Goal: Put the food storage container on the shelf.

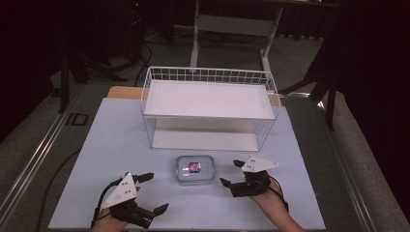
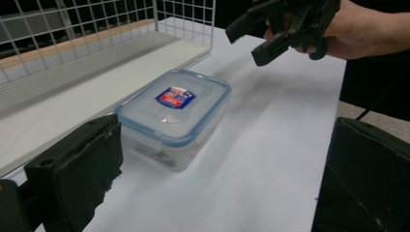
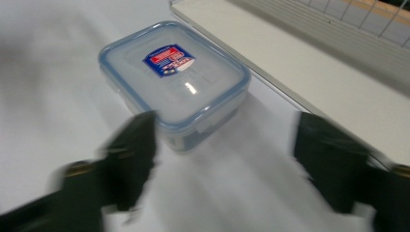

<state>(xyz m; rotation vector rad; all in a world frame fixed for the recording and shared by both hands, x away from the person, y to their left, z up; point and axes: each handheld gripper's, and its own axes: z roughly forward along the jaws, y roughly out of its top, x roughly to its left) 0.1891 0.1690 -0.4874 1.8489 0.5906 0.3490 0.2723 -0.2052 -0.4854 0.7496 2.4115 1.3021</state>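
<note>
Left gripper [image 1: 152,193] and right gripper [image 1: 232,172] sit nearest, jaws apart, nothing between them. The lidded plastic container [image 1: 195,168] rests on the white surface [image 1: 121,145] between both grippers. The wire basket [image 1: 209,107] stands just beyond.

box [image 1: 194,169] on table [image 1: 96,159], before basket [image 1: 209,108] | left gripper [image 1: 153,193] left of box | right gripper [image 1: 231,172] right of box, apart

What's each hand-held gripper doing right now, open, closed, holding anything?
Left hand-held gripper: open, holding nothing, left of the box.
Right hand-held gripper: open, holding nothing, right of the box and apart from it.
</note>
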